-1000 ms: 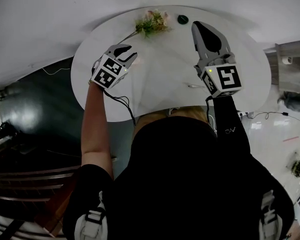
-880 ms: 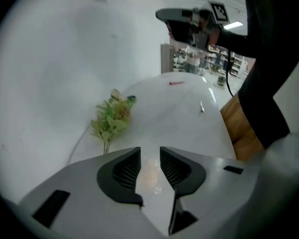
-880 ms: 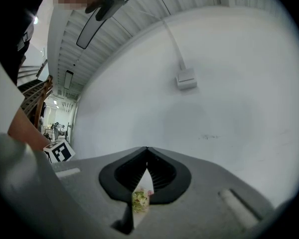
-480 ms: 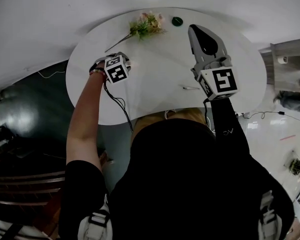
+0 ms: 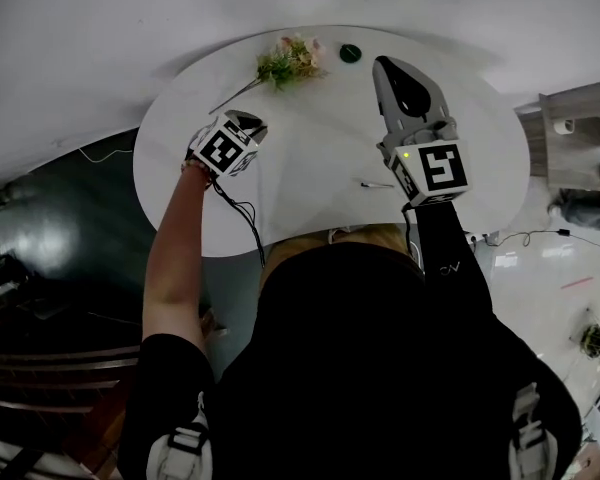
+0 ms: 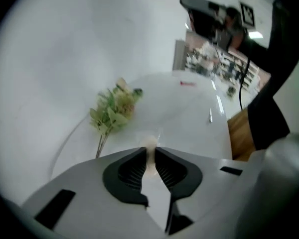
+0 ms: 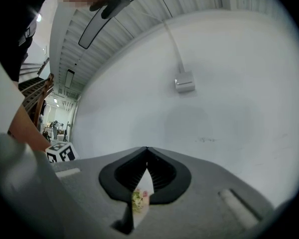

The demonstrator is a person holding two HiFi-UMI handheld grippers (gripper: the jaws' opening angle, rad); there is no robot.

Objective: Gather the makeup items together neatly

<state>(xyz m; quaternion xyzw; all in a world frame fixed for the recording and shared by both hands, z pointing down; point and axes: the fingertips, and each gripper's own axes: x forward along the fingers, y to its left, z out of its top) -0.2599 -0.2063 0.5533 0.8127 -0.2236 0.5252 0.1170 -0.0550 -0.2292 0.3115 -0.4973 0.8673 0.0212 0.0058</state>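
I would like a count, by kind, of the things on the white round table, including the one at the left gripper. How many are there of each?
Flower sprig: 1
Dark green round item: 1
Thin silvery stick: 1
Small pale item, pinched by the left gripper, whose jaws have just been closing: 1
Total: 4

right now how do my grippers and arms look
Both grey: left gripper and right gripper, with black ribbed pads, black-and-white marker cubes. Black cable trails from the left, whose jaws just closed on a pale item. Right sleeve long, black; left sleeve short.
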